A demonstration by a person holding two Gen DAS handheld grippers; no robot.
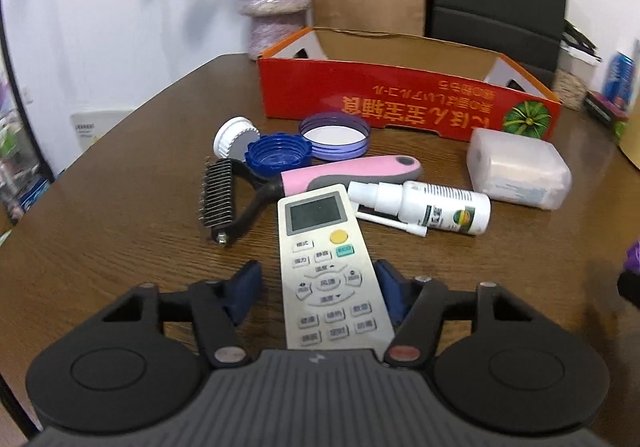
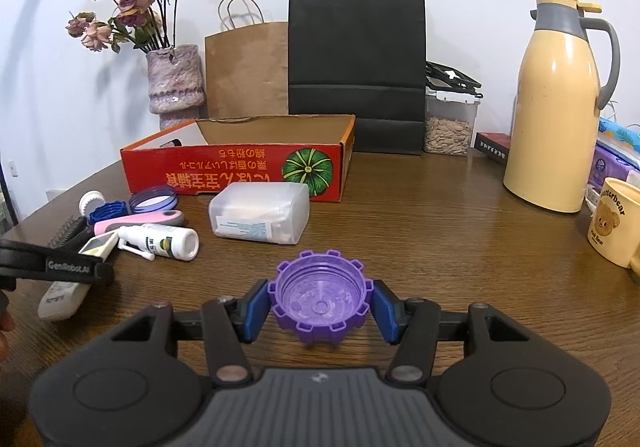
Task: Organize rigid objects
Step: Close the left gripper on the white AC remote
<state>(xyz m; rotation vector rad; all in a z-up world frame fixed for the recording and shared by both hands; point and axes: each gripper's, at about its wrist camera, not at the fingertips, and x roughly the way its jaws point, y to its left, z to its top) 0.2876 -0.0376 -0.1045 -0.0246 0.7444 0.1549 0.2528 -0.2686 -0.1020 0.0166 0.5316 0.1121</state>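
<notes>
While flat on the table (image 1: 120, 207), remote (image 1: 320, 247) between left gripper (image 1: 318, 287) pads.

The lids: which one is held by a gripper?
The purple toothed lid, clamped in the right gripper; the white, blue and lilac lids lie on the table.

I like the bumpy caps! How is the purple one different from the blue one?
The purple cap is light purple; the blue cap is dark blue. The purple cap is pinched between the right gripper's pads, while the blue cap lies loose, touching the pink brush. The purple cap is alone; the blue cap sits among other lids. Both have notched edges and face open side up.
</notes>
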